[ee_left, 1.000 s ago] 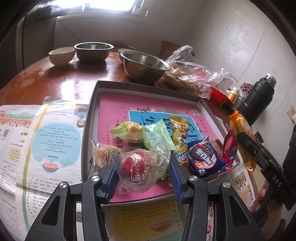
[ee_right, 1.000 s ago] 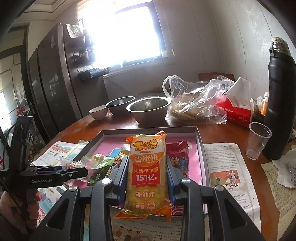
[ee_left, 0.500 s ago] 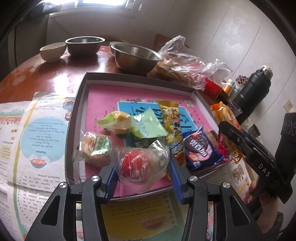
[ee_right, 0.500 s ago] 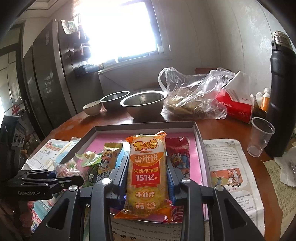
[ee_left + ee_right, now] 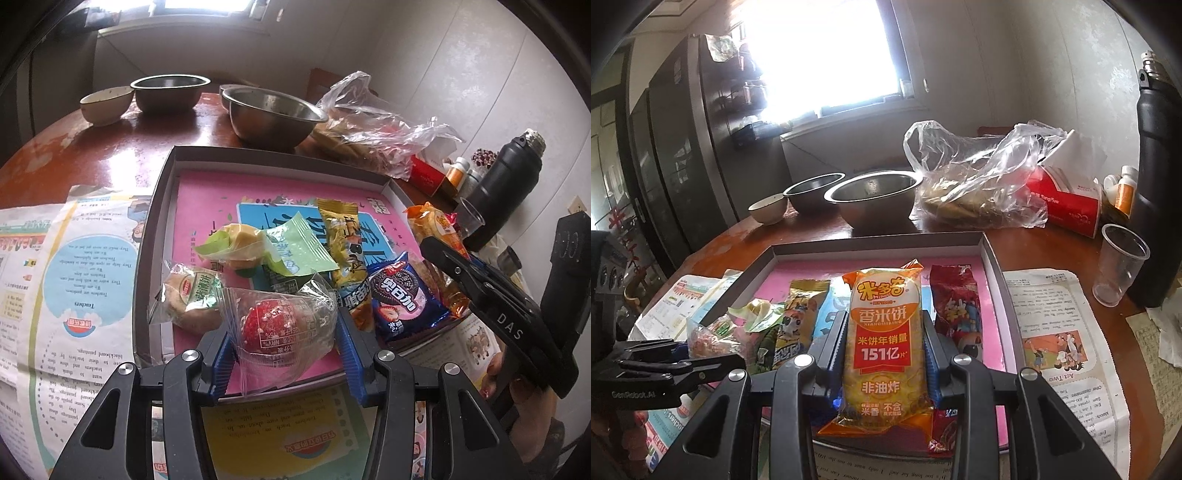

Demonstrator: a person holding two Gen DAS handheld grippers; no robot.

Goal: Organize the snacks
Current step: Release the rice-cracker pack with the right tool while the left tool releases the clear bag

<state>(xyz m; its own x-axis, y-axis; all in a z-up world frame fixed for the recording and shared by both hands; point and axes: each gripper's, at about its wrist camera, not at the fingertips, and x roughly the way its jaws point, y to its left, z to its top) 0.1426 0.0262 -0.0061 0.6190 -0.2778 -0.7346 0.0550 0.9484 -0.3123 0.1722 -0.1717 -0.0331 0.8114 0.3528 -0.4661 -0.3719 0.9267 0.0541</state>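
My left gripper (image 5: 282, 343) is clamped on a clear-wrapped red strawberry snack (image 5: 275, 325), its blue pads pressed against both sides of the packet, held just above the near edge of the grey tray (image 5: 155, 236) with the pink lining; my right gripper (image 5: 884, 347) is clenched on a tall orange-and-yellow rice cracker pack (image 5: 884, 343), held upright over the tray's near right side. Inside the tray, from my left camera, lie a round pastry in clear wrap (image 5: 192, 295) just beside the strawberry snack, a yellow cake in a green wrapper (image 5: 243, 242) further in, a pale green sachet (image 5: 299, 247) next to it, a long gold-and-blue packet (image 5: 345, 258) and a blue Oreo pack (image 5: 404, 301) near the right wall. From my right camera a red snack bag (image 5: 955, 306) lies flat in the tray just right of the cracker pack. The tray sits on newspaper (image 5: 77, 258) spread over a reddish-brown round table (image 5: 110, 147). Beyond the tray stand two steel bowls (image 5: 269, 114), a small ceramic bowl (image 5: 107, 103), a crumpled plastic bag of food (image 5: 975, 184), a red tissue box (image 5: 1071, 199), a clear plastic cup (image 5: 1119, 266) and a black thermos (image 5: 1158, 184)
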